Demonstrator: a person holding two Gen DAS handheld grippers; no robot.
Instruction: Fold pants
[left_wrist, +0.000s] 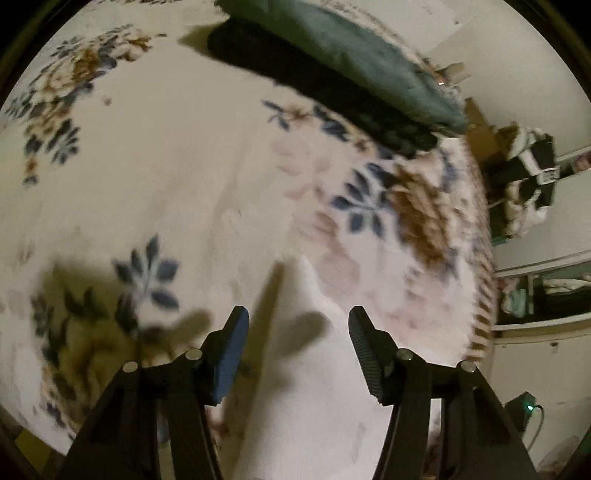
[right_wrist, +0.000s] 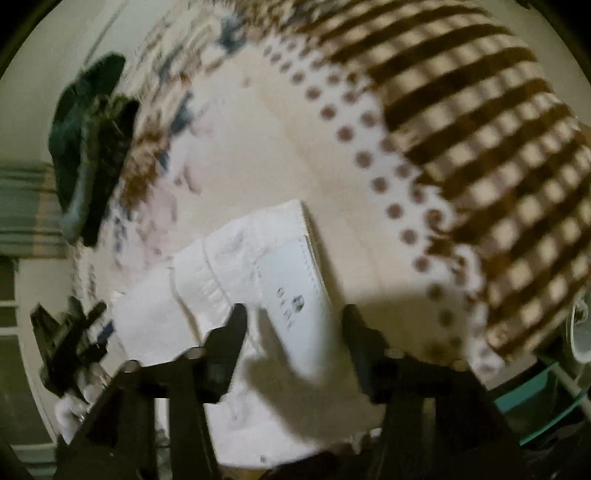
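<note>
Bed (left_wrist: 177, 192): covered by a cream blanket printed with blue and brown flowers; in the right wrist view a dotted band and a brown-and-cream checked border (right_wrist: 480, 140) run along one side.

White pants (right_wrist: 236, 280): lying directly on the blanket, partly folded, waistband with a pale sewn label facing up; one pale end reaches up in the left wrist view (left_wrist: 314, 369).

Stack of folded garments (left_wrist: 332, 74): at the far part of the bed, grey-green piece on top of a black piece, well apart from the pants.
</note>
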